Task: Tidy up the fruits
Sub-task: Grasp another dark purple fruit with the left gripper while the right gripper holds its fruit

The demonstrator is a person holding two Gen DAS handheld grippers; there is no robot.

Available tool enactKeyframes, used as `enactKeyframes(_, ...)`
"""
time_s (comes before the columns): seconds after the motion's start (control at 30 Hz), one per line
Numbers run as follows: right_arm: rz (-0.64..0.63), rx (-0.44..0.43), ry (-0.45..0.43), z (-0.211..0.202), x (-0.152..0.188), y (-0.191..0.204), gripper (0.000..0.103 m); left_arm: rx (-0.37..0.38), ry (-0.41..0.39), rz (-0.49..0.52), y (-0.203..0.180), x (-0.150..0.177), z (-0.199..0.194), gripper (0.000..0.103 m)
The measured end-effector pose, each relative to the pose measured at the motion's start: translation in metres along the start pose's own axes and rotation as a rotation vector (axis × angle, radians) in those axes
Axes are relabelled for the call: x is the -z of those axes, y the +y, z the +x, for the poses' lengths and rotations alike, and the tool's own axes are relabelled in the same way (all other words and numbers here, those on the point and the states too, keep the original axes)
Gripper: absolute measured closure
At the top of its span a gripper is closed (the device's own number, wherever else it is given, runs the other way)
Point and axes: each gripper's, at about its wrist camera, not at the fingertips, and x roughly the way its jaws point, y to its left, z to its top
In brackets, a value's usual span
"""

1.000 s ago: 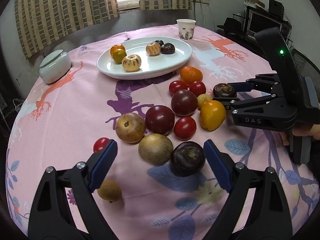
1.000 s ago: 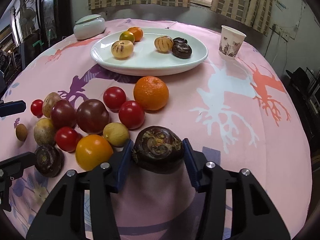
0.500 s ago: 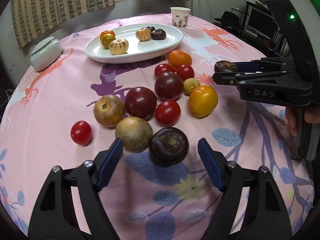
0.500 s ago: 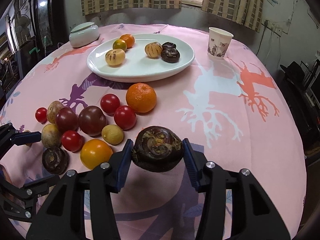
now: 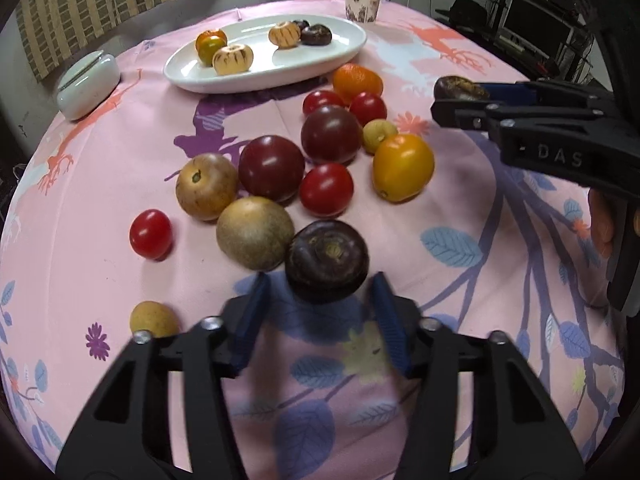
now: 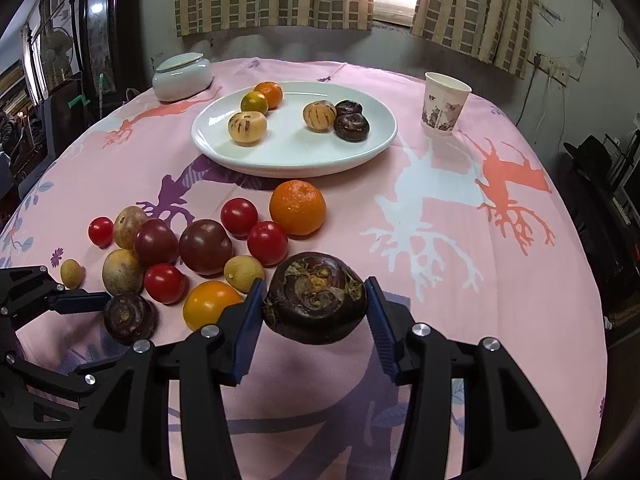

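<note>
A dark water chestnut lies on the pink cloth between the blue pads of my left gripper. Its jaws are closing around the chestnut; a small gap still shows at the left pad. My right gripper is shut on a second dark water chestnut, held just above the cloth; the left wrist view shows it at the right. Loose tomatoes, brown round fruits, a yellow tomato and a mandarin lie clustered mid-table. The white plate behind them holds several fruits.
A paper cup stands right of the plate and a lidded white bowl to its left. A small brown fruit lies beside my left gripper. A person's fingers hold the right gripper's handle. Dark furniture rings the table.
My left gripper's jaws have narrowed from wide open to just around the dark chestnut on the cloth. The right gripper has risen a little with its chestnut.
</note>
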Motion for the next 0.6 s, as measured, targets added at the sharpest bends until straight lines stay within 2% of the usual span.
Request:
enactKeyframes(0.1,-0.004,-0.005,0.0,-0.0005,0.0003,0.0015,0.053,0.01,-0.025,-0.021,-0.0004,0.0003,0.0018,0.06)
enactKeyframes(0.23,-0.017,-0.016,-0.001,-0.0017,0.0008,0.0058,0.053,0.048,-0.048,-0.042,-0.0008,-0.0018,0.0042,0.044)
enactKeyframes(0.27,-0.021,-0.02,-0.001,-0.0019,0.001,0.0069,0.053,0.046,-0.054,-0.042,-0.0017,-0.0023,0.005,0.044)
enactKeyframes(0.33,-0.027,-0.022,-0.002,-0.0025,0.001,0.0085,0.053,0.021,-0.066,-0.023,-0.0065,-0.0019,0.0065,0.045)
enactKeyframes(0.47,-0.03,-0.022,-0.005,-0.0033,0.0009,0.0092,0.053,-0.006,-0.104,-0.023,-0.006,-0.0028,0.0079,0.06)
enactKeyframes(0.6,-0.029,-0.019,-0.01,-0.006,0.0007,0.0087,0.053,0.01,-0.095,-0.04,-0.0029,-0.0041,0.0054,0.06)
